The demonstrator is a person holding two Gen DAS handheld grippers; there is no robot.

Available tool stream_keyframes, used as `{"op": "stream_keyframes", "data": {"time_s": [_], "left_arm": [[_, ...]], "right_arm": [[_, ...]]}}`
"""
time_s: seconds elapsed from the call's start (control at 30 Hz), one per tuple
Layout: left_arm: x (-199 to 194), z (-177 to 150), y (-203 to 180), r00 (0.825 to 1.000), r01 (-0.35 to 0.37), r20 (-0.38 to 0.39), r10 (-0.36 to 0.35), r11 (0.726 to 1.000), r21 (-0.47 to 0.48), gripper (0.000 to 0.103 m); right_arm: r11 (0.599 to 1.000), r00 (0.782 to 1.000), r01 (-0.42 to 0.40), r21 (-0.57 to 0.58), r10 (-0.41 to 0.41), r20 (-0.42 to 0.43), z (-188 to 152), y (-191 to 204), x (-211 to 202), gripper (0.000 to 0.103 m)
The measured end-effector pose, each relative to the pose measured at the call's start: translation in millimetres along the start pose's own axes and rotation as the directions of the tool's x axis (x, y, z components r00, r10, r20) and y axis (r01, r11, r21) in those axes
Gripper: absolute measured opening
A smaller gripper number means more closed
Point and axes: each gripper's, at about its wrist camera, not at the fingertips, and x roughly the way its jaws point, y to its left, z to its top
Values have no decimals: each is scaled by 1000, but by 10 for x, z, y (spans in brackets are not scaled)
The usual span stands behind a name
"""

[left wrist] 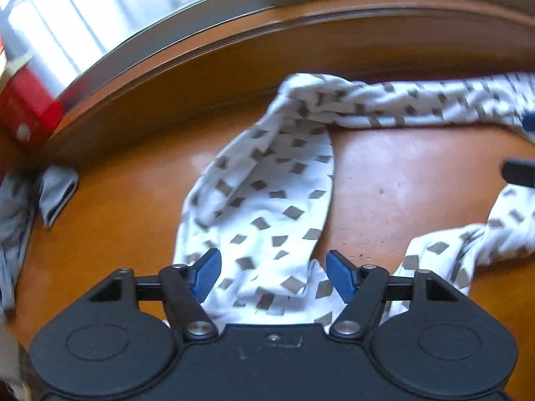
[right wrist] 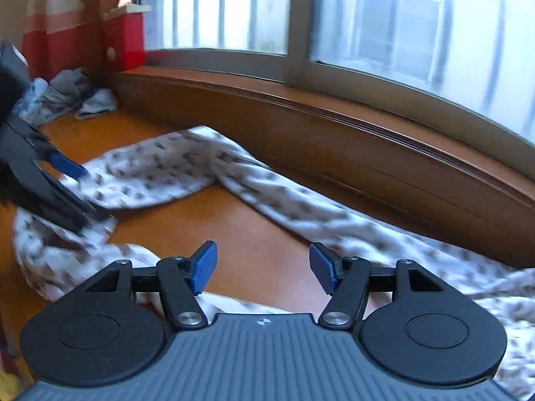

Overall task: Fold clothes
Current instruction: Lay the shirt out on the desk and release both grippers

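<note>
Left wrist view: the left tool (left wrist: 273,274) hangs over the orange-brown worktop (left wrist: 394,180) with its blue pads set apart, gripping nothing. The white patterned garment (left wrist: 267,197) lies crumpled directly beneath and between the pads, which do not press on it. From there the cloth runs up toward 12 o'clock, then bends off along the raised wooden ledge (left wrist: 200,77) toward 3 o'clock. Another loose part of it sits at 4 o'clock. At 9 o'clock a grey cloth (left wrist: 55,190) lies bunched near the edge, and a red box (left wrist: 26,110) stands at 10 o'clock against the window (left wrist: 83,16). The right tool's dark tip (left wrist: 520,173) pokes in at 3 o'clock.

Right wrist view, blurred: the right tool (right wrist: 262,269) is spread wide and empty, with bare worktop (right wrist: 214,224) between its pads. The garment (right wrist: 150,170) loops around it, from 9 o'clock across the middle to 4 o'clock along the ledge (right wrist: 334,140). The left tool (right wrist: 67,167) sits on the cloth at 9 o'clock. Grey cloth (right wrist: 67,97) and the red box (right wrist: 123,43) crowd 10 to 11 o'clock.
</note>
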Motion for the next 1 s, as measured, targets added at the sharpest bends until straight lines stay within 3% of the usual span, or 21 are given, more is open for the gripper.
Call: {"op": "stream_keyframes", "data": {"time_s": [0.03, 0.07, 0.1, 0.17, 0.27, 0.33, 0.43, 0.5, 0.57, 0.63, 0.7, 0.77, 0.9, 1.0], "left_arm": [[72, 14, 7, 1000, 12, 0, -12, 1000, 12, 40], [111, 21, 45, 999, 35, 5, -35, 999, 5, 10], [117, 34, 130, 998, 54, 11, -54, 998, -18, 4], [16, 82, 370, 996, 74, 52, -70, 995, -72, 3], [-433, 187, 862, 979, 77, 200, -45, 985, -157, 3], [-803, 274, 1254, 950, 58, 312, 10, 976, -209, 3], [-1213, 392, 1776, 887, -28, 437, 149, 962, -271, 3], [-1291, 441, 1997, 869, -38, 467, 163, 964, -265, 4], [-1233, 452, 2094, 880, -11, 461, 112, 976, -216, 6], [-1084, 390, 2004, 902, 7, 429, 52, 991, -135, 18], [-914, 259, 1855, 919, 17, 394, 5, 998, -52, 46], [-741, 117, 1721, 936, 34, 351, -38, 999, 18, 52], [-398, -148, 1614, 962, 106, 242, -124, 991, 87, 58], [-194, -345, 1641, 975, 117, 175, -135, 987, 110, 65]], "right_arm": [[1000, 1000, -4, 11, 4, 2, 9, 42, 28, 64], [1000, 1000, 2, 22, -2, 2, 18, 97, 57, 64], [999, 1000, 12, 34, -12, 1, 25, 149, 81, 64], [996, 998, 58, 65, -57, -9, 24, 227, 94, 64], [985, 993, 116, 125, -114, -29, -4, 295, 38, 65], [975, 988, 155, 159, -151, -38, -45, 345, 2, 65], [953, 976, 217, 210, -211, -52, -104, 412, -43, 65], [938, 971, 241, 248, -232, -62, -129, 451, -36, 65], [925, 970, 243, 292, -233, -69, -128, 477, 5, 65], [906, 978, 209, 368, -197, -72, -90, 482, 59, 65], [883, 993, 117, 455, -106, -50, -16, 505, 141, 65], [855, 1000, 7, 518, -1, -12, 70, 561, 248, 69], [906, 993, -87, 415, 111, -34, 287, 928, 682, 70], [956, 989, -85, 280, 114, -89, 380, 1232, 1014, 70]]}}
